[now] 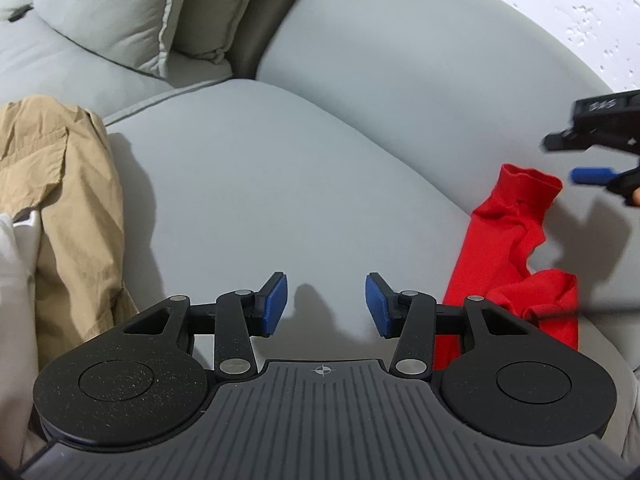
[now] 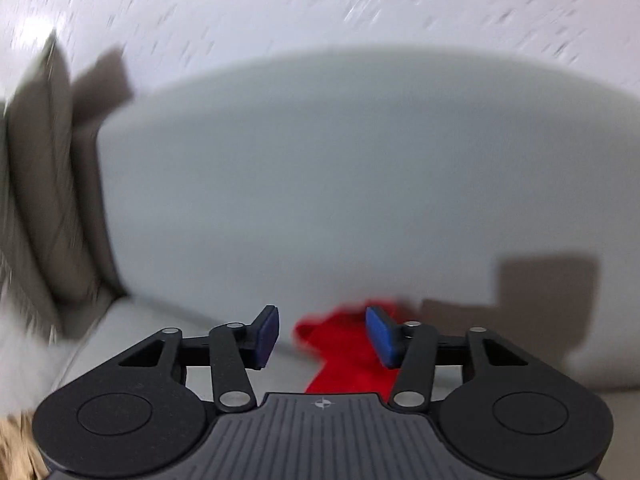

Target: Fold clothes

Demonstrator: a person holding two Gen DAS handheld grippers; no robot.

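A grey sofa (image 1: 280, 152) carries one red garment (image 1: 504, 248) and one tan garment (image 1: 64, 184). Both the left gripper (image 1: 326, 304) and right gripper (image 2: 322, 334) stand apart, holding nothing. No writing is legible.

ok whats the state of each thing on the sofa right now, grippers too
left gripper: open, empty, over bare sofa cushion
right gripper: open, empty, above the red garment
red garment: crumpled, unfolded, lying at the seat's right side
tan garment: rumpled, unfolded, on the left
white cloth: partly in view, shape unclear
pillow: propped against the sofa back
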